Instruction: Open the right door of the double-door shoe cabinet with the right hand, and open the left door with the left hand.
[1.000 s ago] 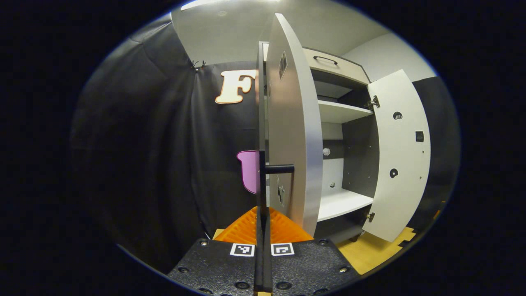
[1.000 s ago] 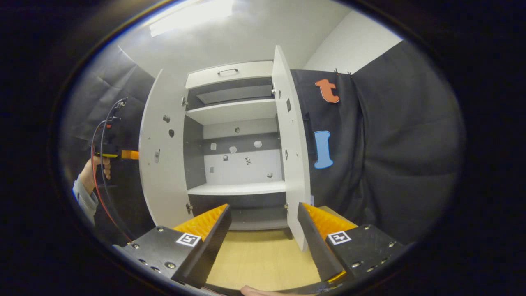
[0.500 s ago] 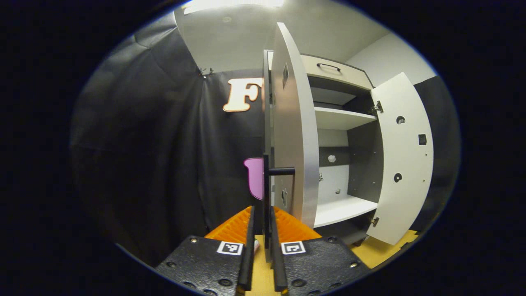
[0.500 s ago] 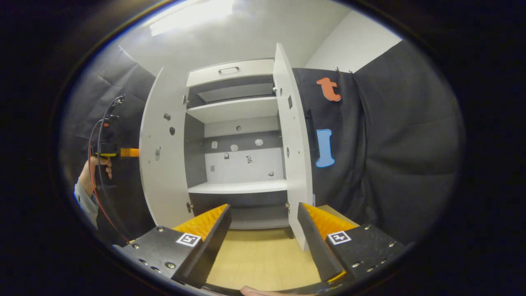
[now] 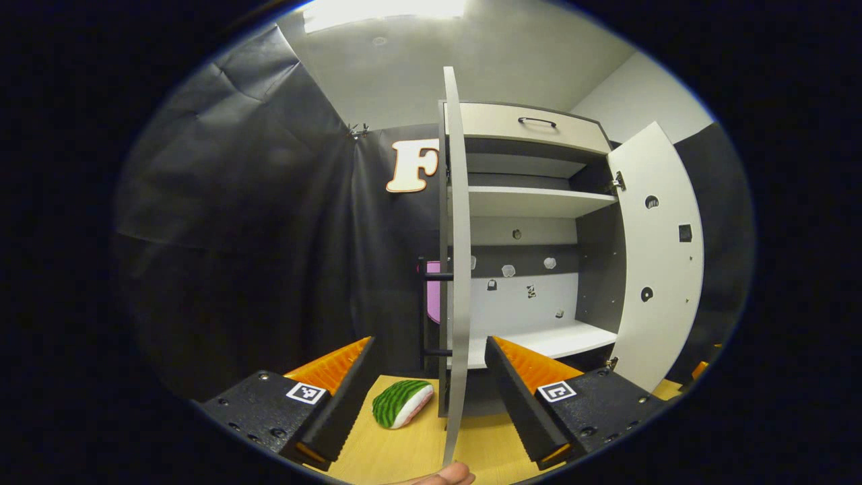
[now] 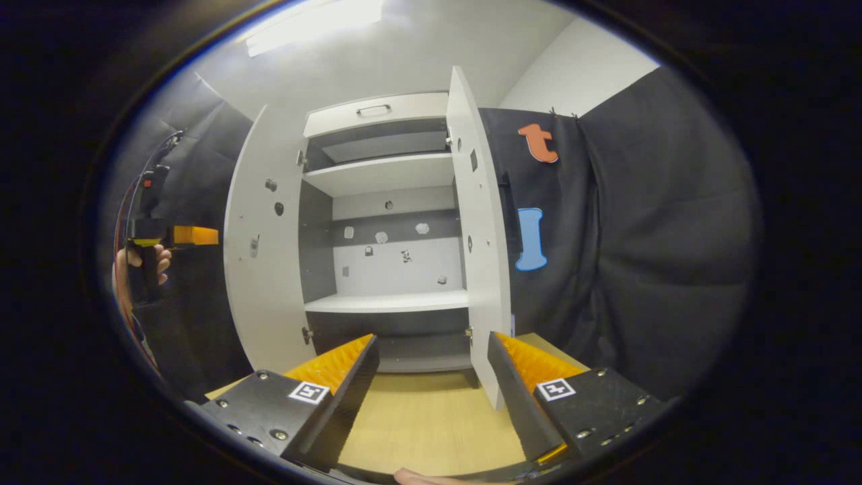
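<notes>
In the left gripper view the left gripper (image 5: 427, 397) hangs released, its fingers spread either side of the left door (image 5: 456, 269), which stands edge-on and swung wide. The door's dark handle (image 5: 425, 313) sits just beyond, untouched. A watermelon-slice toy (image 5: 403, 403) lies on the wooden floor (image 5: 404, 451) by the door's foot.

In the right gripper view the right gripper (image 6: 431, 394) is also released, well back from the cabinet (image 6: 384, 236). The right door (image 6: 481, 229) stands open too — both doors look done, so I'd judge only backing away remains. The shelves (image 6: 387, 301) look bare (just small fittings on the back panel).
</notes>
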A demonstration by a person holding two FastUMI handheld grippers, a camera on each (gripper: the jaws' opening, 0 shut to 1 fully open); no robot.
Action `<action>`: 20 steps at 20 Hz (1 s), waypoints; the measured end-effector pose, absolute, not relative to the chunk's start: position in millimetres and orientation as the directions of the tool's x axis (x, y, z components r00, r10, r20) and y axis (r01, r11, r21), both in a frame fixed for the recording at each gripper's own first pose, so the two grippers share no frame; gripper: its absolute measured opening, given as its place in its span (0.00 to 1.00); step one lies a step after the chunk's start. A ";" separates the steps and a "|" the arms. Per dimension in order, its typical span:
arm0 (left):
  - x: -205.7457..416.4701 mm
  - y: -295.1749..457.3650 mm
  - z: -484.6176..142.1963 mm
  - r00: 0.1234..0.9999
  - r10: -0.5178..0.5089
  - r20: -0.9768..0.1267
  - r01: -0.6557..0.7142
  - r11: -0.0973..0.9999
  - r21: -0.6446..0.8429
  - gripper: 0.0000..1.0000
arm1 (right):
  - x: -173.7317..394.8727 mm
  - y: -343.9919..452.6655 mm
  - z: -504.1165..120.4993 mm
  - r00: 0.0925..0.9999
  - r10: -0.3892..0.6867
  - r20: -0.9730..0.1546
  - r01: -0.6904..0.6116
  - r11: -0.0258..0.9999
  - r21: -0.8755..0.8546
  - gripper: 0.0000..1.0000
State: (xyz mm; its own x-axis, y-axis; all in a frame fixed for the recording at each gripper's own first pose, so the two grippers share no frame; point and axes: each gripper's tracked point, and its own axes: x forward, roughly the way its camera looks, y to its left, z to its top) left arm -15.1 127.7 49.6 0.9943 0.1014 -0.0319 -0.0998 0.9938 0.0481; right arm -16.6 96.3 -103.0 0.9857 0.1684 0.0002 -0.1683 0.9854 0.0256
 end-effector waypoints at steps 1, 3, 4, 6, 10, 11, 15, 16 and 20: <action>-21.7 123.8 46.6 0.993 0.111 -0.041 -0.109 0.993 0.043 0.96 | -18.3 96.7 -101.1 0.985 0.170 0.004 -0.170 0.985 0.026 0.96; -30.5 112.6 44.8 0.995 0.099 -0.032 -0.098 0.995 0.029 0.96 | -19.2 98.0 -98.2 0.985 0.172 0.012 -0.172 0.985 0.027 0.96; -34.5 104.7 42.7 0.996 0.088 -0.032 -0.087 0.996 0.014 0.95 | -19.4 99.3 -96.6 0.985 0.175 0.014 -0.175 0.984 0.026 0.96; -37.4 86.2 33.9 0.998 0.050 -0.041 -0.051 0.999 -0.011 0.97 | -19.7 101.1 -90.8 0.984 0.176 0.021 -0.177 0.984 0.033 0.96; -37.5 53.4 13.2 0.998 -0.011 -0.066 0.009 0.999 -0.039 0.99 | -20.6 111.1 -69.8 0.982 0.181 0.062 -0.182 0.983 0.025 0.96; -36.0 47.2 10.1 0.998 -0.020 -0.063 0.017 0.999 -0.042 0.97 | -20.6 114.9 -63.8 0.981 0.179 0.075 -0.181 0.983 0.012 0.96; -38.4 24.5 -2.4 0.999 -0.036 -0.033 0.035 0.999 -0.027 0.97 | -19.0 138.5 -46.5 0.972 0.208 0.110 -0.209 0.978 -0.006 0.96; -40.5 20.4 -10.3 0.999 -0.034 -0.042 0.034 0.999 -0.002 0.97 | -18.4 143.8 -45.2 0.969 0.220 0.113 -0.221 0.975 0.000 0.96; -50.7 4.1 -29.4 0.997 -0.045 -0.069 0.048 0.998 0.034 0.97 | -20.1 153.7 -48.1 0.964 0.237 0.117 -0.240 0.971 0.012 0.96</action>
